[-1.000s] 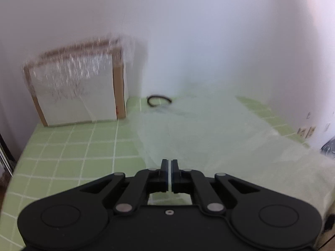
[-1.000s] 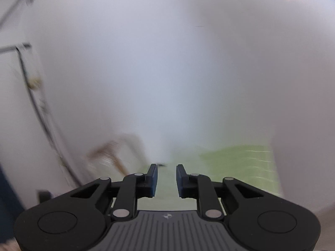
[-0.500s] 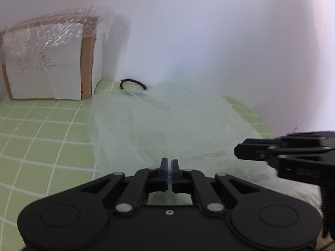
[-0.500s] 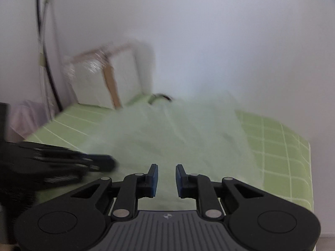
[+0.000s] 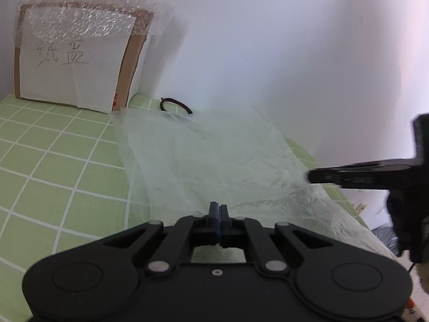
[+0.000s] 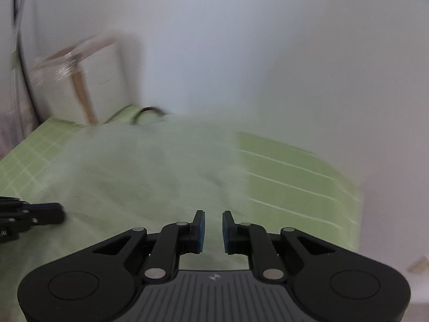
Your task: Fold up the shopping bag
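Closing the right gripper (image 6: 211, 229) on the near edge of the plastic shopping bag (image 5: 214, 161) looks like the step in hand, and doing it well depends on where the fingers bite. They stand a little apart with nothing between them, poised low over the bag's near part; the right wrist view is smeared, so how close they are to the film cannot be told.

The left gripper (image 5: 218, 212) has its fingers pressed together at the bag's near edge. Whether a layer of film is pinched between them cannot be told, since the film is thin and translucent.

I judge the fold has not begun: the bag lies spread out flat and wrinkled on the green checked tablecloth (image 5: 67, 166), running from the near edge back toward the wall.

For a clean fold, the right fingers should take the near edge level with the left gripper's position, catching both layers, so the edge lifts as one straight line. Thin film slips and balloons, so a low, slow carry toward the far end should keep the crease true.

Beyond the bag's far edge a black band (image 5: 175, 106) lies on the cloth, and left of it a bubble-wrapped cardboard package (image 5: 77, 61) leans against the wall; the folded edge should stop short of both.
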The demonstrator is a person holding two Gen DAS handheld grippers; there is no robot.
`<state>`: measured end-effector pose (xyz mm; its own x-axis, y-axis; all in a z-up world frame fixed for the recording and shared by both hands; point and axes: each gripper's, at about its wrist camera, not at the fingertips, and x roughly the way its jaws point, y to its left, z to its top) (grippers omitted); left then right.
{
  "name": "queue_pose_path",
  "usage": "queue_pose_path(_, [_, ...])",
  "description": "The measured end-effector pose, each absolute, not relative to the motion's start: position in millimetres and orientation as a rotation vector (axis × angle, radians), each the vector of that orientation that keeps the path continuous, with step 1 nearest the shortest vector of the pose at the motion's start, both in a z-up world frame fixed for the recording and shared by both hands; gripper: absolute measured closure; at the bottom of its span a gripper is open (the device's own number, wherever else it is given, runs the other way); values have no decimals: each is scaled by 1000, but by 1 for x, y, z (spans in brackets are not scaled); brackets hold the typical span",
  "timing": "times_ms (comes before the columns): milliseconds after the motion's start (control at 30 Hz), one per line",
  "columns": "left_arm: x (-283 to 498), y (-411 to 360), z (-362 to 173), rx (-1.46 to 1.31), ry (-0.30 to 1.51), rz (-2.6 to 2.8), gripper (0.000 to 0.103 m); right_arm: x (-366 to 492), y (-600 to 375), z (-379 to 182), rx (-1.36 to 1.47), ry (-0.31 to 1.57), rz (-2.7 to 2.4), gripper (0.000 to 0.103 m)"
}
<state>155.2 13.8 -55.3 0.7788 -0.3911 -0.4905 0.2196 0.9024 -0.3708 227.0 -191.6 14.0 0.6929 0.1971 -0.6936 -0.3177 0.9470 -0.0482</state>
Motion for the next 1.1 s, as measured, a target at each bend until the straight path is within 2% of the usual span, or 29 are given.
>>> queue_pose_path(300, [161,39,-68,-515,617,-384,101,302,-185,3,-80,799,281,92])
queue_pose_path(733, [165,37,-59,-499,613,-386,101,371,-155,-6,-107,730,274,93])
queue_pose_path(933, [161,28,-51,-407,604,-372,101,332,-182,-3,-99,763,292,93])
queue_pose_path(1100, [162,14,-43,-265,597,-355,101,256,-220,1,-108,804,314,93])
